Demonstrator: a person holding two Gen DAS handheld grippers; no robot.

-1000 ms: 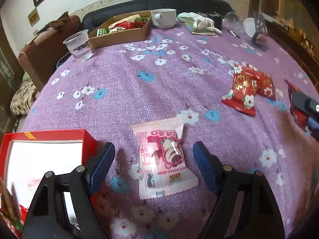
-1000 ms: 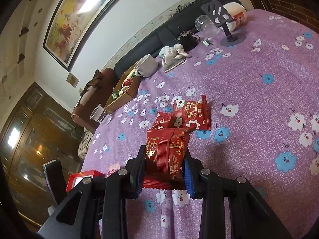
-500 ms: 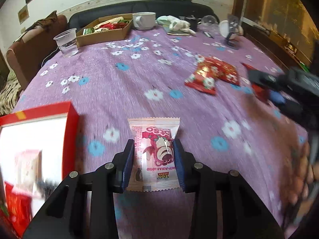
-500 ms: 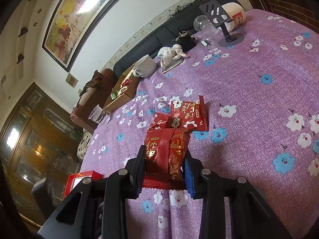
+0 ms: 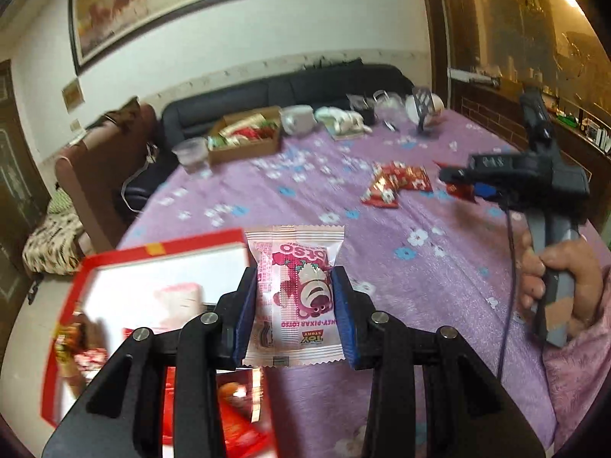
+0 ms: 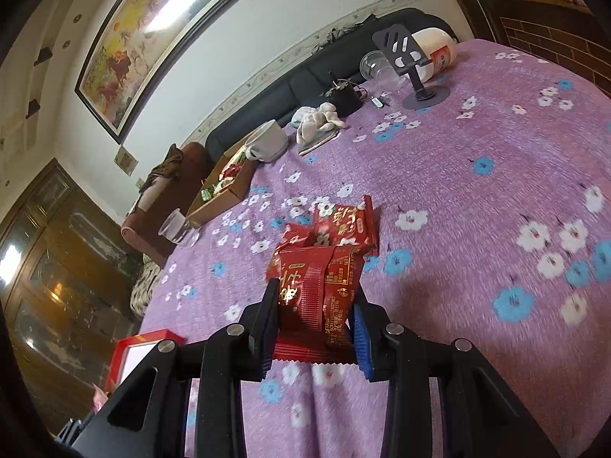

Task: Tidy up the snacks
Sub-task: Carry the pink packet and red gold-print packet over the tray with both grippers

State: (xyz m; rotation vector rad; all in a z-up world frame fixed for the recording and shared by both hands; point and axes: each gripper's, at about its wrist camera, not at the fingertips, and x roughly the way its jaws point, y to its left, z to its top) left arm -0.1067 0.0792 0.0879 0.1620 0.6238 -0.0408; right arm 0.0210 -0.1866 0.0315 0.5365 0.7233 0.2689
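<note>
My left gripper (image 5: 294, 316) is shut on a pink bear-print snack packet (image 5: 296, 294) and holds it in the air beside the right rim of a red box (image 5: 160, 246) with a white inside that holds some packets. My right gripper (image 6: 315, 322) is shut on a red snack packet (image 6: 315, 292) and holds it above the purple flowered tablecloth (image 6: 477, 229). More red packets (image 6: 340, 225) lie on the cloth just beyond it; they also show in the left wrist view (image 5: 397, 183). The right gripper and the hand on it show in the left wrist view (image 5: 462, 183).
A cardboard box of snacks (image 5: 244, 139), a clear plastic cup (image 5: 191, 154), a white mug (image 5: 298, 120), a cloth bundle (image 5: 343, 120) and a black phone stand (image 6: 414, 65) stand at the table's far side. A dark sofa (image 5: 305, 84) runs behind it.
My left gripper closed on the pink packet, lifted it off the cloth and swung it left toward the red box. My right gripper keeps its red packet and has risen slightly.
</note>
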